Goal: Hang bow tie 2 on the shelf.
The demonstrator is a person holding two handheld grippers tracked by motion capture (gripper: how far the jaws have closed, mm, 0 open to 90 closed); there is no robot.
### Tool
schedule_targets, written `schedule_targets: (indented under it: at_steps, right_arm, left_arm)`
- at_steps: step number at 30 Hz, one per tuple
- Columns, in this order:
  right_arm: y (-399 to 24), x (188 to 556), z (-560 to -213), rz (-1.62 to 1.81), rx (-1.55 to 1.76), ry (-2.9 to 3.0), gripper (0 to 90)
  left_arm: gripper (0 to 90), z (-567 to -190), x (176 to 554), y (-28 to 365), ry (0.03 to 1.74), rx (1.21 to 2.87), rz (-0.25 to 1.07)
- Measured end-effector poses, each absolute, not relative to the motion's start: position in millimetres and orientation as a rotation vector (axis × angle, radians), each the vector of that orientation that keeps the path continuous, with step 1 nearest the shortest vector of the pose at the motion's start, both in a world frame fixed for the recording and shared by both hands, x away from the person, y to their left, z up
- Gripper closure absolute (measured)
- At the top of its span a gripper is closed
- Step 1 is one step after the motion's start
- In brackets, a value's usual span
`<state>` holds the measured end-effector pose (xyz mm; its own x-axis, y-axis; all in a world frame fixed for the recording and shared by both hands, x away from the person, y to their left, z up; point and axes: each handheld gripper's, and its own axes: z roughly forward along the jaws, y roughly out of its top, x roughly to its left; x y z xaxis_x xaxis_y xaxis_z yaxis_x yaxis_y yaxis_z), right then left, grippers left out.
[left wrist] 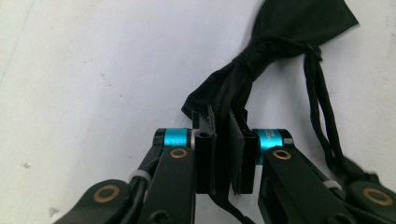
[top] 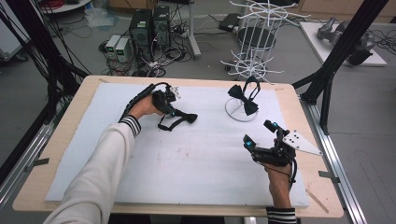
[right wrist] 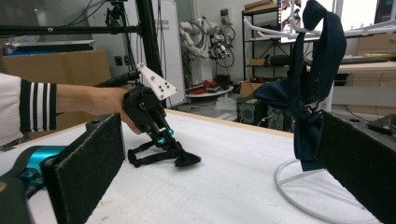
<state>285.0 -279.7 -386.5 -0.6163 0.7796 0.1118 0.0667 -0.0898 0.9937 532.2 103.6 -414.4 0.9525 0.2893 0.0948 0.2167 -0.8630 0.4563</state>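
A: Left gripper (top: 173, 111) is sitting at about 10 o'clock on the white foam mat (top: 196, 163), jaws clamped on one wing of the black fabric bow tie (top: 180, 119) lying flat there. In the left gripper view the pads (left wrist: 239, 154) are pinching cloth near its edge, the knot sits further out, and the strap (left wrist: 322, 116) is trailing off to one side.

B: Bite looking good?

A: Marginal, I'd say. It's catching the wing's end, not the knot. Lift slowly and straight up and watch that the fabric isn't sliding out. Keep the strap loop hanging free so it isn't snagging on the jaws.

B: And the right gripper (top: 261, 135)?

A: Hovering at about 4 o'clock, jaws standing wide apart, nothing between them. The right gripper view is looking across at the left hand (right wrist: 100, 100) and at the dark blue bow tie (right wrist: 308, 93) hanging on the small white wire stand (top: 241, 112) at 1 o'clock.

B: Use it?

A: Probably worth bringing it in to take the strap or the free wing once the tie is leaving the mat, so the piece isn't swinging.
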Motion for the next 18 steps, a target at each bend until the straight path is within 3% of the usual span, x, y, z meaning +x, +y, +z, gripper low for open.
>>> schedule_targets:
  at_steps: [18]
  right_arm:
    - [-274, 286, -388, 1.817, 0.914, 1.674, 0.8]
  left_arm:
    - [83.8, -405, 525, 117, 0.462, 2.535, 0.189]
